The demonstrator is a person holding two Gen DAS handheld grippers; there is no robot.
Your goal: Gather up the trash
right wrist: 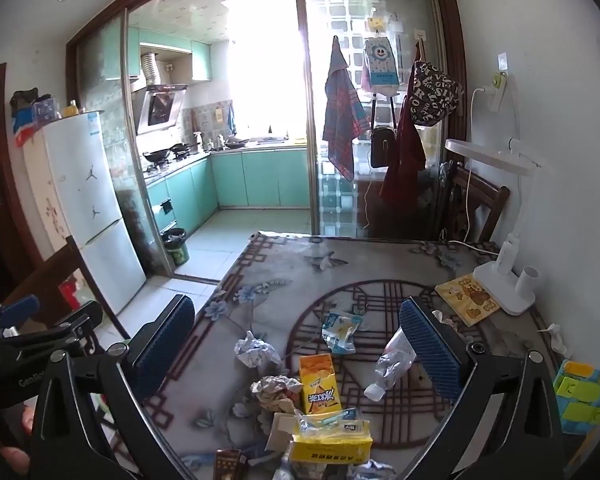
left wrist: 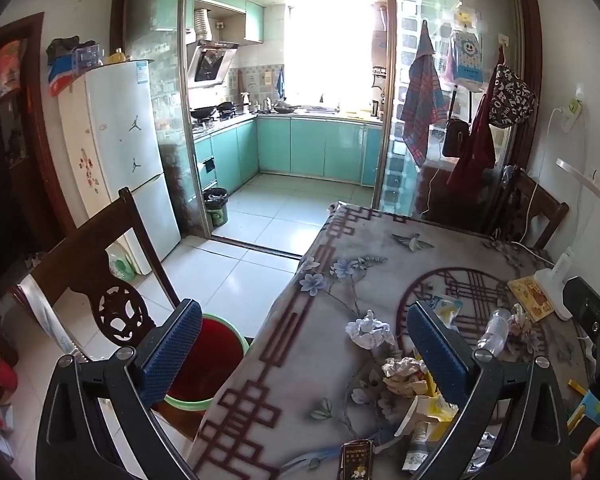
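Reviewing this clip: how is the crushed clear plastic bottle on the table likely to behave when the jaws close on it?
The plastic bottle looks empty and already crumpled, so it is probably very light and will buckle further under a squeeze. Its smooth clear skin may slip against the pads. Dented and lying on its side on the tablecloth, it seems less apt to roll.

Grey worktop [right wrist: 260, 280] cloth with dark red line shapes, a big round lattice and pale blue flowers. Black tongs, left [left wrist: 304, 344] and right [right wrist: 296, 340], with dark blue dotted pads [right wrist: 430, 350]. White crumpled paper ball [right wrist: 256, 350]. Orange and yellow snack box [right wrist: 319, 382] with black letters. Yellow carton [right wrist: 332, 442]. Blue, white and yellow wrapper [right wrist: 340, 330]. Clear crushed bottle [right wrist: 390, 366] with a white cap. Red bucket [left wrist: 210, 364] with a green rim. White fridge [left wrist: 120, 148] with small black jumping figures. Teal kitchen cabinets [left wrist: 312, 148]. Red and blue checked cloth [left wrist: 422, 92] on the glass door. White lamp [right wrist: 504, 276]. Yellow card [right wrist: 466, 298] with brown bear shapes.
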